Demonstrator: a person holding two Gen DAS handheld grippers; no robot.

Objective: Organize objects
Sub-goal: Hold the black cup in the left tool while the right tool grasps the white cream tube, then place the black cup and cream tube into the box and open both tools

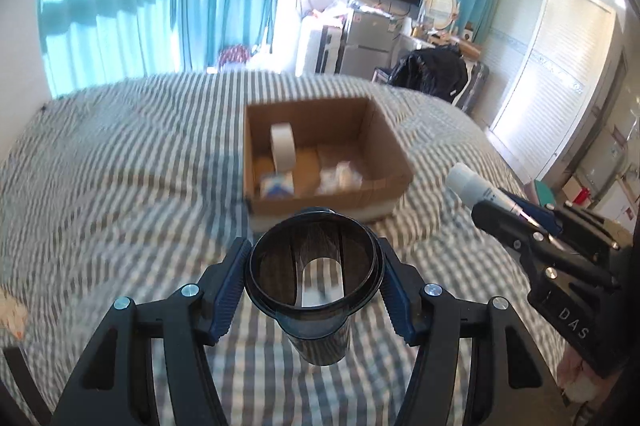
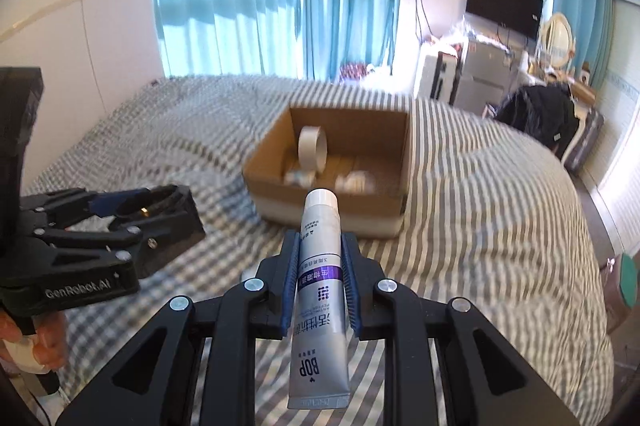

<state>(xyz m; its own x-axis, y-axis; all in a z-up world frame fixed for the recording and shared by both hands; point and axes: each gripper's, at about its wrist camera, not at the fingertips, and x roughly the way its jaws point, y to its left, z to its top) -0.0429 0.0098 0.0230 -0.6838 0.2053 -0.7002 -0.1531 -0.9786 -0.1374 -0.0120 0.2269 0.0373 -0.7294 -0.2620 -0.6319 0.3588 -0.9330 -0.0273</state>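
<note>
Between the left claw's [image 1: 314, 266] pads sits a dark translucent plastic cup [image 1: 314, 278], clamped at its rim, mouth facing back; straight ahead on the striped bed [image 1: 120, 154] lies the open brown cardboard box [image 1: 384, 142]. Ahead of the right claw [image 2: 320, 262] (clamped on a white-and-purple toothpaste tube [image 2: 320, 290], cap forward) that box [image 2: 264, 170] lies equally near, along the tube's long axis.

Matt cardboard box [image 1: 384, 142]; smoky glossy plastic cup [image 1: 312, 262]; striped cloth bedspread [image 1: 120, 154]
</note>
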